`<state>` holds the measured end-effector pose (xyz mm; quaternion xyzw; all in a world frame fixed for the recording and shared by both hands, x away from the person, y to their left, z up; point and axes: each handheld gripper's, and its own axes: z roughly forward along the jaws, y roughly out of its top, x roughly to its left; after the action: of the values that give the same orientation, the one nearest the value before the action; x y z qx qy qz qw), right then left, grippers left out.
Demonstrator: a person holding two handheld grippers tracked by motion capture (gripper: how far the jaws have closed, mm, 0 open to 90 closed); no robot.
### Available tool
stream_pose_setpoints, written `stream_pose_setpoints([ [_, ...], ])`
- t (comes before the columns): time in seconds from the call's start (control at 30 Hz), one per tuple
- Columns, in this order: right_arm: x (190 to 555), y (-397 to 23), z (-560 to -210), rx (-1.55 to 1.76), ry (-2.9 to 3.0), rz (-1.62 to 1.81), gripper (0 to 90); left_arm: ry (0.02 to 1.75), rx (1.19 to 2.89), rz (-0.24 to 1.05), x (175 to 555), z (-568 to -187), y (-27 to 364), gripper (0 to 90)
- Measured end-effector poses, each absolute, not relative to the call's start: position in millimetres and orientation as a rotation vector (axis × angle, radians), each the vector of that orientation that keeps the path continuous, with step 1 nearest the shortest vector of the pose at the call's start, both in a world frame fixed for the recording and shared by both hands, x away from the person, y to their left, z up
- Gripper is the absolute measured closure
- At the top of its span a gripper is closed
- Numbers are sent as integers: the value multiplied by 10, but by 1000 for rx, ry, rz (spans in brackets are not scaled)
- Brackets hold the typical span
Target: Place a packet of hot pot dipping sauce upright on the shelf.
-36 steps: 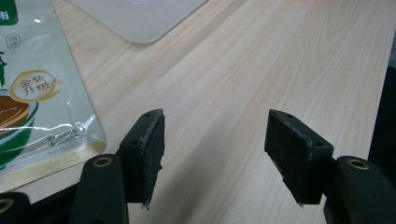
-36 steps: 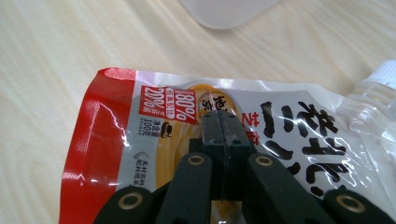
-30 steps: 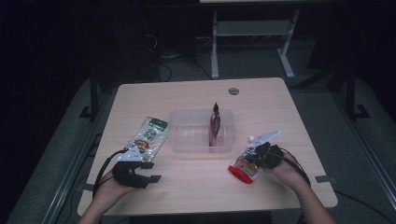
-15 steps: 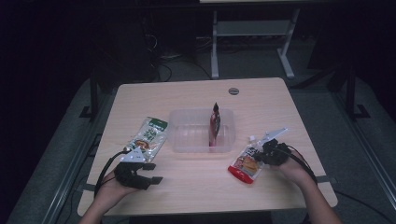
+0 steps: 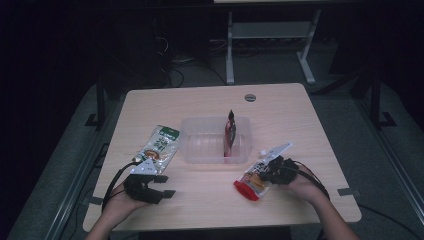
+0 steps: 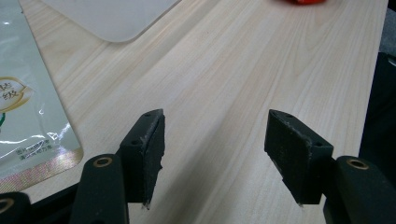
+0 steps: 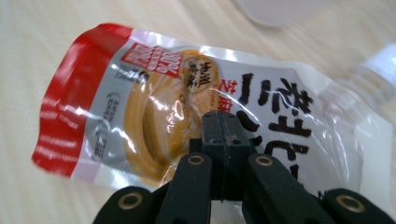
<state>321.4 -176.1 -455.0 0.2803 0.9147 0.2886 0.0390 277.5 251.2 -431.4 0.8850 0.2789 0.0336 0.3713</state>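
The person seems to be loading sauce pouches into the clear tray [image 5: 200, 150] in the middle of the bench [image 5: 280, 107]. One dark red pouch [image 5: 230, 132] is already standing on edge inside it, near its right wall. The step in hand, as I judge it, is carrying the second one over: the right tool [image 5: 267, 172] is gripping the red-ended pouch [image 5: 252, 181], its jaws pressed together on the film near the spout end. In the right gripper view that pouch [image 7: 187, 98] is hanging in front of the jaws, red end pointing away, white cap off to the right. Whether its red end is clear of the wood or resting on it, I cannot tell from here. It is sitting just in front of the tray's right near corner.

The next move probably calls for lifting it over the tray's low wall and lowering it in beside the one already there, without knocking that one flat.

The left tool [image 5: 150, 187] is resting near the front edge of the bench with its jaws apart and nothing between them, bare wood showing through the gap. The green-topped pouch [image 5: 160, 145] is lying flat just beyond it, left of the tray, apparently waiting its turn.
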Motion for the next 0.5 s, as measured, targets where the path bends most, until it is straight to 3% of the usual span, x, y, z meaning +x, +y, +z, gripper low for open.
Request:
stream_pose_setpoints([
  [0.5, 3033, -1209, -4570, 597, 2918, 952, 900, 694, 2276, 86, 2771, -4310, 2478, 376],
])
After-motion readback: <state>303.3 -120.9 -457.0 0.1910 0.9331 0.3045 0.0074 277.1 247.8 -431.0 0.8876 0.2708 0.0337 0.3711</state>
